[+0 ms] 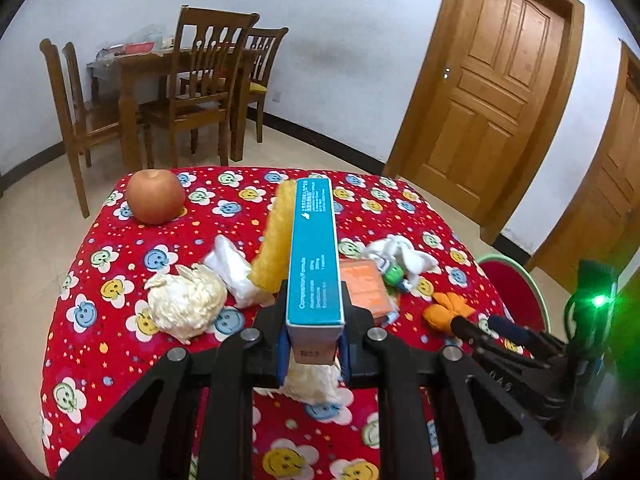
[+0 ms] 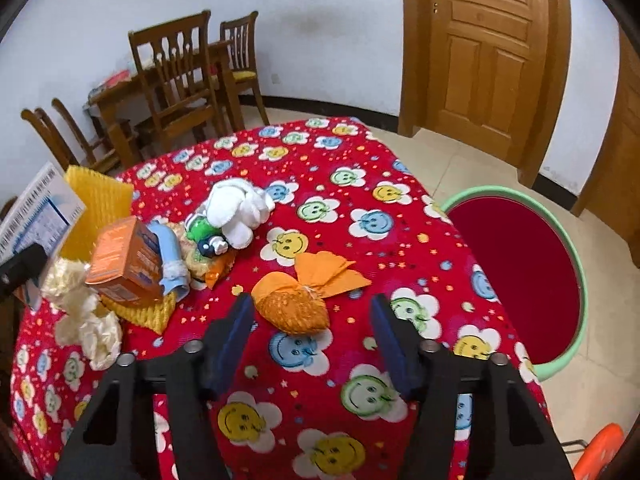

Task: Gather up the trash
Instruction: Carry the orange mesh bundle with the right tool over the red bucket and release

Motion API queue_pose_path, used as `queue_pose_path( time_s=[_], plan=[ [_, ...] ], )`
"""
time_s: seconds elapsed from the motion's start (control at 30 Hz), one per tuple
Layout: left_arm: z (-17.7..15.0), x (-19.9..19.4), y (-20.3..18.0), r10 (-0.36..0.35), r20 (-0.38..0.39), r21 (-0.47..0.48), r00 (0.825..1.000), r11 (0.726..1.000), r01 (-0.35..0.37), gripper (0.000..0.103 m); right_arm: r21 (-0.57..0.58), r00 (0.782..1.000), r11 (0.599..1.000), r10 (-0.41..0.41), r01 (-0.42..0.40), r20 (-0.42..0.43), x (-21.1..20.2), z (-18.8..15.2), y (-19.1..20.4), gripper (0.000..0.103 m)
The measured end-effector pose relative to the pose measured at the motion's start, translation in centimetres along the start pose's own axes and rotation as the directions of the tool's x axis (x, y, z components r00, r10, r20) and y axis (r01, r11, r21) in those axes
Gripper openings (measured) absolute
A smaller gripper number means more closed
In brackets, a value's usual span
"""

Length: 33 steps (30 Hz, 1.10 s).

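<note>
My left gripper (image 1: pixel 314 340) is shut on a blue box (image 1: pixel 315 252) and holds it above the red flowered table (image 1: pixel 100 340). The box also shows at the left edge of the right wrist view (image 2: pixel 36 208). My right gripper (image 2: pixel 312 316) is open just in front of an orange wrapper (image 2: pixel 296 308); it also shows in the left wrist view (image 1: pixel 480 330) beside that wrapper (image 1: pixel 444 308). Other trash lies on the table: an orange box (image 2: pixel 128 264), yellow foam netting (image 1: pixel 276 240), crumpled cream paper (image 1: pixel 184 304), white tissue (image 2: pixel 240 208).
An apple (image 1: pixel 155 196) sits at the table's far left. A green-rimmed red bin (image 2: pixel 520 276) stands on the floor right of the table. Wooden chairs (image 1: pixel 200 92) and a dining table stand behind. A door (image 1: pixel 488 80) is at the back right.
</note>
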<state>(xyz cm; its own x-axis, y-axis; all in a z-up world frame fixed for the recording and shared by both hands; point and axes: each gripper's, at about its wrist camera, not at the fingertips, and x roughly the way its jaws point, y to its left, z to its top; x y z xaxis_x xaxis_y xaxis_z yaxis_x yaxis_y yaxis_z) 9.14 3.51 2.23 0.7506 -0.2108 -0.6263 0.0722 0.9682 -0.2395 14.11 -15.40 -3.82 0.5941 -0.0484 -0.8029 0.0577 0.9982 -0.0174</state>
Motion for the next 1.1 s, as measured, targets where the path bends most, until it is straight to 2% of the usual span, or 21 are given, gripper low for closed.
queue_pose_path(
  time_s=[0.13,0.23,0.4,0.73,1.1],
  plan=[
    [0.3,0.6,0.7,-0.027,-0.004,-0.005,1.000,1.000,0.027,0.018,0.018,0.998,0.999,0.028,-0.027,-0.054,1.2,0.0,0.5,0.035],
    [0.3,1.0,0.8,-0.048,-0.012,-0.006,0.999,0.999,0.048,0.018,0.026,0.997,0.999,0.032,-0.030,-0.067,1.5,-0.3,0.7,0.031],
    [0.1,0.9,0.7,-0.055,-0.011,-0.007,0.998,0.998,0.054,0.018,0.031,0.998,0.999,0.030,-0.028,-0.063,1.0,-0.3,0.8,0.028],
    [-0.1,-0.3,-0.5,-0.045,0.005,0.013,0.999,0.999,0.045,0.018,0.026,0.999,0.999,0.042,-0.041,-0.004,-1.3,-0.3,0.4,0.027],
    [-0.1,-2.2,-3.6,-0.063,0.019,0.051,0.998,0.997,0.062,0.018,0.073,0.997,0.995,0.059,-0.064,0.058,-4.5,-0.4,-2.6,0.027]
  ],
)
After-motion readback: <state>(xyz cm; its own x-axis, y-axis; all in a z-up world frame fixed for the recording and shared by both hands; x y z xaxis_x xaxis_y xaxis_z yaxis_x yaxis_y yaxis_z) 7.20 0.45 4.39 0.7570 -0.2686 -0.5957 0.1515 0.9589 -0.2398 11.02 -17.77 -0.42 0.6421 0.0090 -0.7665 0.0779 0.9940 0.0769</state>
